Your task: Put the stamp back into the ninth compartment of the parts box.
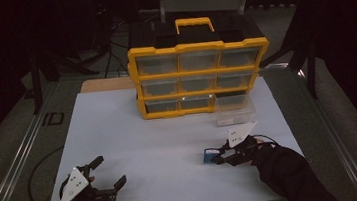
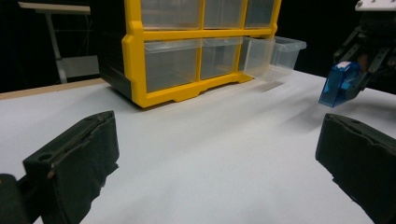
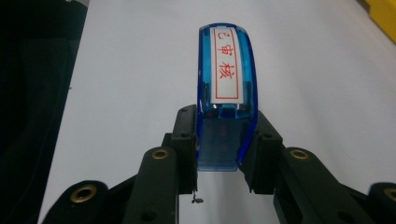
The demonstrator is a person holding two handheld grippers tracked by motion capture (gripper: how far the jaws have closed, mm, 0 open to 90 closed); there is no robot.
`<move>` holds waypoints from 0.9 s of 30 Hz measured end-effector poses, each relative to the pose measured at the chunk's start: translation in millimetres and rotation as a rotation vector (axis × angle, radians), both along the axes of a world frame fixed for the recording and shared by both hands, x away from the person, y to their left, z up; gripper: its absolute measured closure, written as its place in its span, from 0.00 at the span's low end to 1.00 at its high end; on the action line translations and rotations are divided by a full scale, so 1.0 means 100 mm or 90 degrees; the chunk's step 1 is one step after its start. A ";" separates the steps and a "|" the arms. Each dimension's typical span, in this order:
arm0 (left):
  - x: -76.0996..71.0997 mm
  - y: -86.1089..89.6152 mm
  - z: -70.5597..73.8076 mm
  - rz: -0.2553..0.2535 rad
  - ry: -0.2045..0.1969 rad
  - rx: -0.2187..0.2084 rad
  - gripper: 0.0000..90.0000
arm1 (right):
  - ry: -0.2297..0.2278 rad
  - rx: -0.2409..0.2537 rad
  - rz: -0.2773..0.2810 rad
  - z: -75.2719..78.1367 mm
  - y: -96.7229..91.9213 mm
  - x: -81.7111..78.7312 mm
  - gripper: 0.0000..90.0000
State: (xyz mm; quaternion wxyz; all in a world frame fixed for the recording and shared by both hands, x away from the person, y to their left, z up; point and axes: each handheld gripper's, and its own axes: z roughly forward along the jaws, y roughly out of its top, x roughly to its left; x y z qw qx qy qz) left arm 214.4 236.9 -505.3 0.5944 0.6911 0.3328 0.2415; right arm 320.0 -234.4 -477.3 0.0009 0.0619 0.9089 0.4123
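Note:
A small clear blue stamp (image 3: 226, 93) with a white label printed in red sits clamped between the jaws of my right gripper (image 3: 225, 140), which is shut on it. From above, the stamp (image 1: 210, 155) and right gripper (image 1: 221, 155) hang just over the white table at the front right. In the left gripper view the stamp (image 2: 341, 84) is held clear of the table, at the far right. My left gripper (image 1: 109, 171) rests at the front left with its jaws wide open and nothing between them; its black pads (image 2: 77, 154) frame bare table.
A yellow drawer cabinet (image 1: 199, 75) with clear drawers stands at the back of the white table (image 1: 151, 148). Its bottom right drawer (image 1: 235, 108) is pulled out toward me, just behind the right gripper. Dark floor and stands surround the table.

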 end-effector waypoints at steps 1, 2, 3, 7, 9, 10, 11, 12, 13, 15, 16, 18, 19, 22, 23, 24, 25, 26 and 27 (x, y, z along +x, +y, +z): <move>0.00 0.00 0.00 0.000 0.000 0.000 0.00 | -0.003 -0.002 -0.002 0.02 -0.02 0.00 0.77; 0.00 0.00 0.00 0.000 0.000 0.000 0.00 | -0.004 -0.002 -0.004 0.04 -0.05 0.00 0.77; 0.00 0.00 0.00 0.000 0.000 0.000 0.00 | -0.003 -0.002 -0.007 0.06 -0.07 0.00 0.77; 0.00 0.00 0.00 -0.001 0.000 0.002 0.00 | -0.007 -0.003 -0.008 0.14 -0.14 -0.01 0.77; 0.00 -0.01 0.00 -0.002 0.000 0.002 0.00 | -0.007 -0.007 -0.006 0.18 -0.16 -0.01 0.77; 0.00 -0.01 0.00 -0.002 0.000 0.003 0.00 | -0.007 -0.009 -0.007 0.20 -0.18 -0.02 0.77; 0.00 -0.01 0.00 -0.002 0.000 0.002 0.00 | -0.007 -0.012 -0.006 0.22 -0.19 -0.02 0.77; 0.00 -0.01 0.00 -0.002 0.000 0.002 0.00 | -0.009 -0.013 -0.005 0.23 -0.20 -0.02 0.77; 0.00 -0.01 0.00 -0.002 0.000 0.002 0.00 | -0.008 -0.014 -0.005 0.25 -0.21 -0.02 0.77; 0.00 -0.01 0.00 -0.002 0.000 0.002 0.00 | -0.010 -0.015 -0.005 0.28 -0.22 -0.03 0.77; 0.00 -0.01 0.00 -0.002 0.000 0.002 0.00 | -0.011 -0.015 -0.005 0.30 -0.23 -0.03 0.77; 0.00 -0.01 0.00 -0.002 0.000 0.002 0.00 | -0.014 -0.013 -0.006 0.31 -0.24 -0.03 0.77; 0.00 -0.01 0.00 -0.002 0.000 0.002 0.00 | -0.018 -0.011 -0.010 0.36 -0.27 -0.03 0.77; 0.00 -0.01 0.00 -0.001 -0.001 0.002 0.00 | -0.023 -0.005 -0.013 0.42 -0.30 -0.02 0.77; 0.00 -0.01 0.00 -0.002 0.000 0.001 0.00 | -0.024 -0.002 -0.015 0.45 -0.32 -0.02 0.77; 0.00 -0.01 0.00 -0.002 0.000 0.001 0.00 | -0.027 0.000 -0.015 0.46 -0.33 -0.02 0.77; 0.00 -0.01 0.00 -0.002 -0.001 0.001 0.00 | -0.028 0.000 -0.017 0.50 -0.35 -0.02 0.77; 0.00 -0.01 0.00 -0.002 -0.001 0.001 0.00 | -0.028 0.000 -0.017 0.50 -0.35 -0.02 0.77; 0.00 -0.01 0.00 -0.002 -0.001 0.001 0.00 | -0.030 0.002 -0.018 0.51 -0.36 -0.02 0.77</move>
